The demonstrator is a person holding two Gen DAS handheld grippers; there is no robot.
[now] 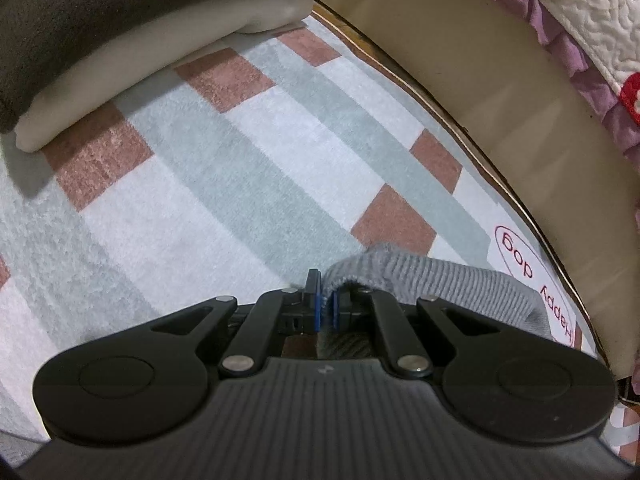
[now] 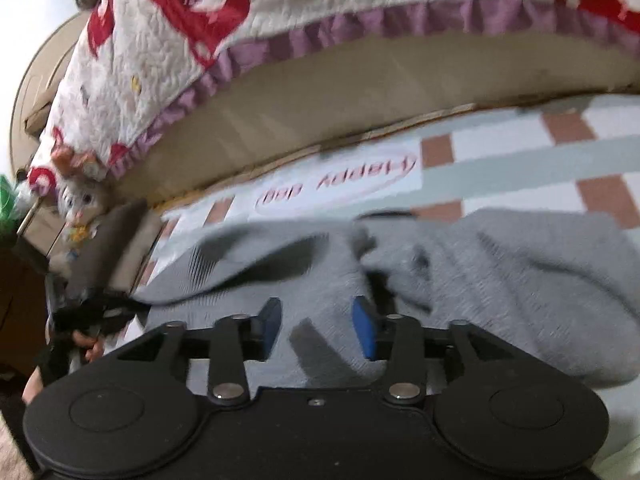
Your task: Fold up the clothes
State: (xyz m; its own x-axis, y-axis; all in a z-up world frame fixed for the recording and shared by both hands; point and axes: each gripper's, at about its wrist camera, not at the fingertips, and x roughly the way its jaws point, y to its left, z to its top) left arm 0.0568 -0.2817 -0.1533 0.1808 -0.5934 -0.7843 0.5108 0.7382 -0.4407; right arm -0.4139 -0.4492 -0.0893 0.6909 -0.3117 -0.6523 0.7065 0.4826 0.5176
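A grey knit garment [image 2: 500, 280] lies rumpled on the checked rug [image 2: 500, 168]. In the left wrist view my left gripper [image 1: 326, 304] is shut on the garment's ribbed edge [image 1: 420, 276], which drapes over the right finger and off to the right. In the right wrist view my right gripper [image 2: 316, 328] is open just above the middle of the garment. Its blue pads [image 2: 366, 328] stand apart with only cloth below them. At the far left of that view the left gripper [image 2: 96, 312] and a hand hold the garment's stretched corner.
A folded stack, dark grey over cream [image 1: 120, 60], sits on the rug [image 1: 240, 160] at the far left. A beige bed base [image 1: 500, 100] with a red-and-white quilt [image 2: 200, 40] borders the rug. A plush toy [image 2: 80, 200] sits near the bed's corner.
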